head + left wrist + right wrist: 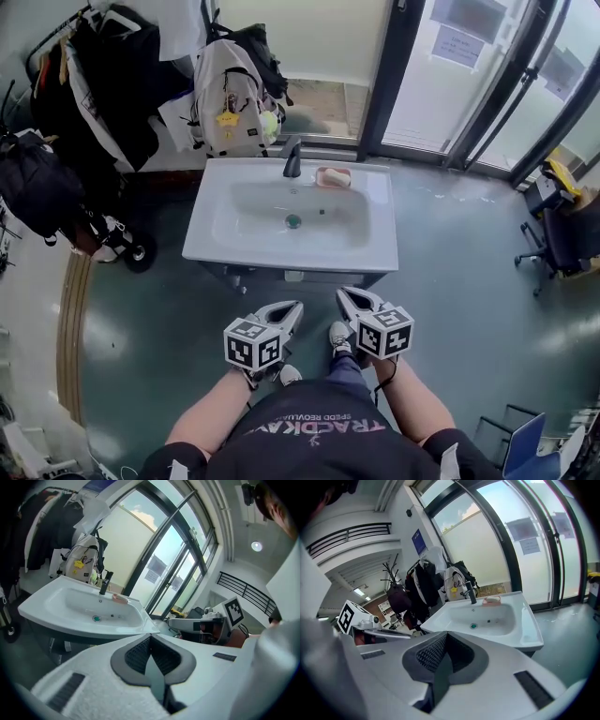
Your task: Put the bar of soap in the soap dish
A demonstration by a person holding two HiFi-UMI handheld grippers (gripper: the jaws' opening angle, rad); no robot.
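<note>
A pink soap dish (333, 176) sits on the white sink's back rim, right of the dark faucet (292, 157), with a pale bar of soap lying in it. It also shows small in the left gripper view as the dish (120, 598) and in the right gripper view as the dish (491, 600). My left gripper (292, 307) and right gripper (345, 298) hang side by side in front of the sink, well short of it. Both are shut with nothing between the jaws, as seen at the left gripper (150, 638) and right gripper (446, 635).
The white sink (216, 248) stands on a dark green floor. A coat rack with dark clothes (103, 84) and a white backpack (230, 98) are behind it at left. Glass doors (450, 75) run along the back right. An office chair (558, 234) stands far right.
</note>
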